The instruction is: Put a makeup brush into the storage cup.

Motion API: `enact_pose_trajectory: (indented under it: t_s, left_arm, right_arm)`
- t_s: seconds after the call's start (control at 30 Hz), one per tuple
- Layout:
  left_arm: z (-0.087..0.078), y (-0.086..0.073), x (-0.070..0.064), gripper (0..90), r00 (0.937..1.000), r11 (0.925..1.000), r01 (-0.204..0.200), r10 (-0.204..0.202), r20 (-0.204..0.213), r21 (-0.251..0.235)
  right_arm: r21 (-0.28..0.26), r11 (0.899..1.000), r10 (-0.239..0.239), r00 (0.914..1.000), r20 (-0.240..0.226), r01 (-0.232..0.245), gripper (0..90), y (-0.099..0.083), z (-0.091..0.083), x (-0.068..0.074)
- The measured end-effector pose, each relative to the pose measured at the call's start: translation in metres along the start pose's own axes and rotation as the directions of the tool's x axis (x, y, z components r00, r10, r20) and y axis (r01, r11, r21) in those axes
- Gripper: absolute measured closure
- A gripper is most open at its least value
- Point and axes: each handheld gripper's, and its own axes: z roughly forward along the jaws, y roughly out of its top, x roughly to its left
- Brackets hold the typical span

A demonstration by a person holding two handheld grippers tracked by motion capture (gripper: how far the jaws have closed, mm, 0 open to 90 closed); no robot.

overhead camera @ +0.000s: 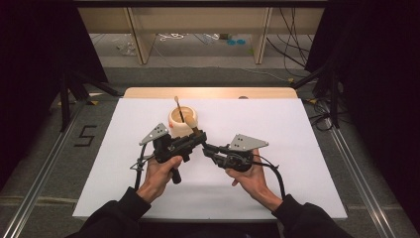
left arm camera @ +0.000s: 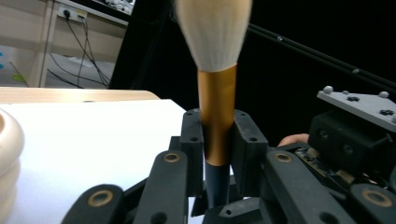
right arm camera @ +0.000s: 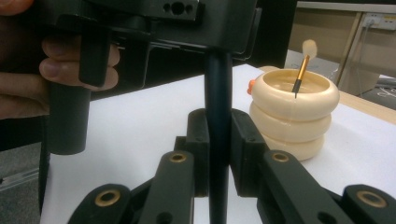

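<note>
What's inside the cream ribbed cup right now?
One small brush stands tilted inside the cream ribbed cup, bristles up. Its lower handle and the cup's bottom are hidden by the wall.

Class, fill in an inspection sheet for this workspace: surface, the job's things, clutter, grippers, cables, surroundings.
Surface: white sheet on a wooden table.
Job's things: large brush held between both grippers; ribbed holder with a small brush standing in it.
Clutter: nothing seen.
Grippers: left gripper shut on the gold ferrule; right gripper shut on the dark handle.
Cables: one trails from each gripper; more lie on the floor.
Surroundings: wooden furniture, dark curtains.
</note>
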Motion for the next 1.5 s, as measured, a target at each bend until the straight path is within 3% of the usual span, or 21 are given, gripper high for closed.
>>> enact_pose_trajectory:
  t_s: [0.17, 0.27, 0.33, 0.43, 0.53, 0.77, 0.9, 0.97, 1.23, 1.5]
  left_arm:
    - [0.0, 0.0, -0.001, 77.3, 1.0, 0.9999, -0.009, 0.009, 0.0, 0.008]
    - [-0.001, 0.0, -0.002, 77.3, 0.9999, 0.9999, -0.014, 0.014, 0.005, 0.009]
    - [-0.001, 0.001, -0.002, 77.3, 0.9997, 0.9997, -0.023, 0.023, 0.004, 0.008]
    - [-0.002, 0.003, -0.002, 77.3, 0.999, 0.999, -0.044, 0.044, -0.005, 0.008]
    - [-0.004, 0.005, -0.002, 77.3, 0.9972, 0.9973, -0.071, 0.071, -0.023, 0.017]
    - [-0.006, 0.009, 0.002, 77.3, 0.9908, 0.9922, -0.116, 0.119, -0.065, 0.045]
    - [-0.009, 0.012, 0.006, 77.3, 0.985, 0.9882, -0.14, 0.146, -0.093, 0.061]
    - [-0.011, 0.013, 0.009, 77.3, 0.9835, 0.9874, -0.143, 0.149, -0.102, 0.068]
    - [-0.017, 0.021, 0.017, 77.2, 0.9681, 0.9797, -0.178, 0.191, -0.162, 0.092]
    - [-0.022, 0.028, 0.022, 77.2, 0.9516, 0.9682, -0.215, 0.237, -0.196, 0.129]
  right_arm:
    - [-0.003, 1.0, -0.007, 0.9999, -0.009, 0.007, 78.9, 0.0, 0.001, -0.001]
    - [0.0, 1.0, 0.008, 0.9998, 0.019, -0.008, 65.6, 0.0, 0.002, -0.001]
    - [0.019, 0.999, 0.041, 0.999, 0.015, -0.041, 58.7, 0.001, 0.001, -0.002]
    - [0.036, 0.998, 0.052, 0.9984, 0.025, -0.052, 47.9, 0.002, 0.0, -0.003]
    - [0.04, 0.998, 0.054, 0.9982, 0.025, -0.055, 41.9, 0.003, -0.001, -0.003]
    - [0.073, 0.997, 0.024, 0.9986, 0.048, -0.028, 37.1, 0.005, -0.009, -0.003]
    - [0.084, 0.996, 0.003, 0.9984, 0.057, -0.007, 34.9, 0.006, -0.012, -0.001]
    - [0.093, 0.995, -0.042, 0.9964, 0.074, 0.035, 33.9, 0.006, -0.014, -0.001]
    - [0.167, 0.985, -0.059, 0.9914, 0.117, 0.039, 29.4, 0.003, -0.023, -0.003]
    - [0.174, 0.985, -0.042, 0.9869, 0.156, 0.015, 24.8, -0.004, -0.038, -0.01]
